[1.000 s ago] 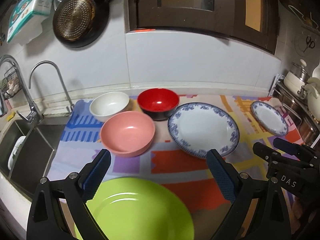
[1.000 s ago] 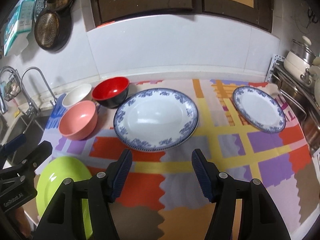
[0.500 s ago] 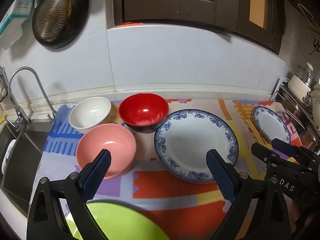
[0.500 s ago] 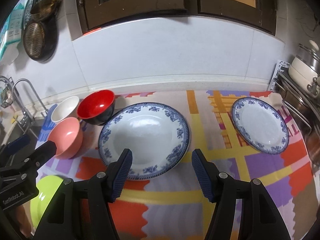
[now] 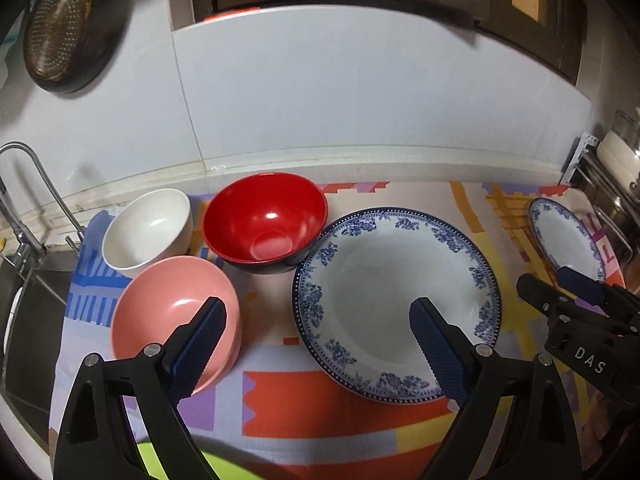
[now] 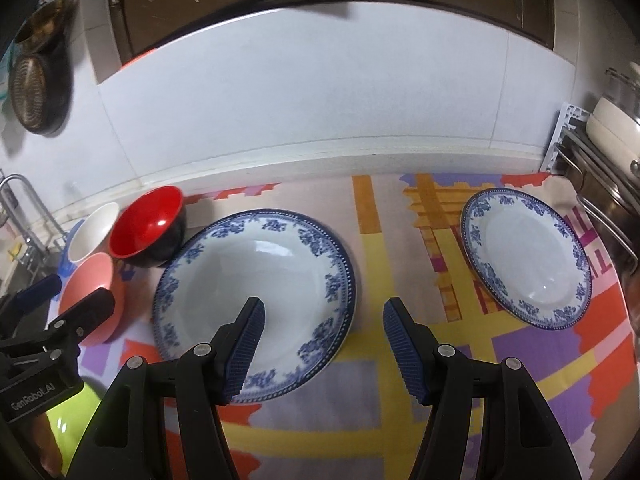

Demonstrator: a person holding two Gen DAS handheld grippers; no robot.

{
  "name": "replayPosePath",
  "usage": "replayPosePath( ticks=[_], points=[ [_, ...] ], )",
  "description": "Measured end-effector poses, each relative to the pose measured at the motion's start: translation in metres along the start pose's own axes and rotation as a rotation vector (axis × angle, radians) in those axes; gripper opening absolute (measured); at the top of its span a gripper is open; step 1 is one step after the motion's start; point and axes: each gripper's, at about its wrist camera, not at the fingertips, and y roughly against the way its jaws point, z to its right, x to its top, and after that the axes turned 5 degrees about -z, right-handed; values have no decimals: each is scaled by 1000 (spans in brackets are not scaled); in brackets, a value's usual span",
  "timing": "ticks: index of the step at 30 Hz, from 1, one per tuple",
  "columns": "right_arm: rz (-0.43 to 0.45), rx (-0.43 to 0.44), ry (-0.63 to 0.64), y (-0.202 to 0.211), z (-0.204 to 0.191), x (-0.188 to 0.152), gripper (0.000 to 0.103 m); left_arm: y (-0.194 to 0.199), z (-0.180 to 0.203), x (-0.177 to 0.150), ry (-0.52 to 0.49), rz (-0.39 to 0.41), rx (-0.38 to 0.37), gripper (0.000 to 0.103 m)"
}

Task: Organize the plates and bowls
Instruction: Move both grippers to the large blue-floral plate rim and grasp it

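**Both grippers closing in on the dishes, nothing held yet**

Kitchen worktop point(image 6: 372, 200) under a patterned cloth, white tiled wall behind, sink point(image 5: 28, 304) at the left, pan point(image 5: 60, 32) hanging above it.

Change: over the last second both cameras have advanced toward the wall and dipped a little. The green plate point(image 6: 76, 420), earlier large in the left view, is now a sliver at the bottom edge; bowls and plates loom larger. Reading: approach phase, no dish moved so far.

Left gripper point(image 5: 316, 344): jaws wide, empty. Pink bowl point(image 5: 176, 320) sits under its left finger, big plate point(image 5: 396, 300) under its right. White bowl point(image 5: 148, 232) and red bowl point(image 5: 264, 220) lie beyond, touching or nearly so.

Right gripper point(image 6: 324, 344): jaws moderately wide, empty, straddling the big plate's right rim from above; contact not evident. Small plate point(image 6: 528, 256) lies well apart, far right.
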Motion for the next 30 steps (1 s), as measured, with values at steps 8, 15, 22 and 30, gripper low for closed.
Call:
replayPosePath(
  ticks=[8, 15, 22, 30],
  points=[
    [-37, -3, -1, -30, 6, 8, 63, -34, 5, 5, 12, -53, 23, 89],
    [-71, 2, -5, -52, 9, 11, 63, -55, 6, 8, 25, -77, 56, 86],
    [-94, 9, -15, -70, 11, 15, 63, -72, 9, 7, 36, -100, 75, 84],
    [-99, 1, -13, -85, 14, 16, 63, -86, 8, 5, 60, -128, 69, 79]
  ],
)
